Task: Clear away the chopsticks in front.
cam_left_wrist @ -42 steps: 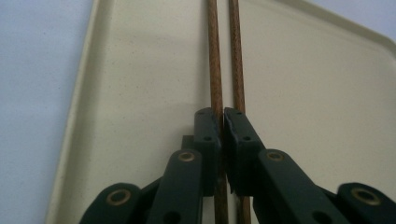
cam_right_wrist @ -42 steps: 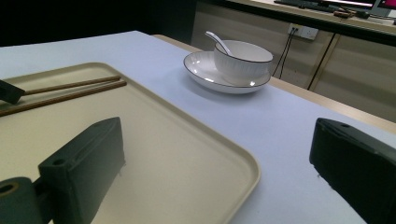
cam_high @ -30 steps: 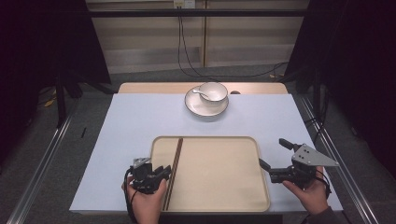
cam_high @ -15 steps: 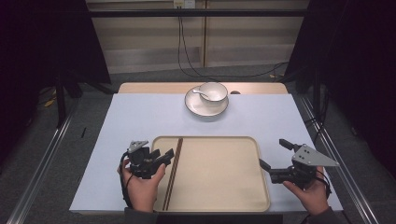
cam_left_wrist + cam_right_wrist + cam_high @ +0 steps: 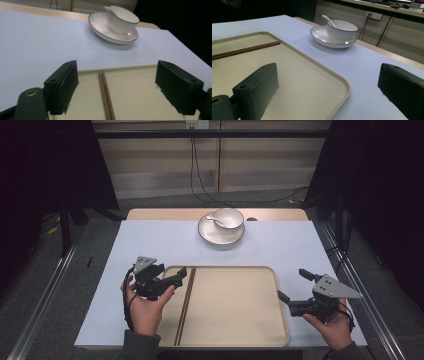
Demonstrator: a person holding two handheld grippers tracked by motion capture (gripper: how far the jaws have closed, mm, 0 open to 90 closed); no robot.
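My left gripper (image 5: 175,276) has lifted off the chopsticks (image 5: 184,304), jaws now spread and empty. Chopsticks lie left of centre on the tray (image 5: 240,340). Right gripper (image 5: 295,290), lower right, gapes empty; bowl (image 5: 228,218) and plate (image 5: 212,236) untouched, upper centre.

Lab recording bay: surface (image 5: 150,240) was draped in white, flanked by black curtains (image 5: 45,165), floor rails (image 5: 40,295) and wall-socket cables (image 5: 200,160).
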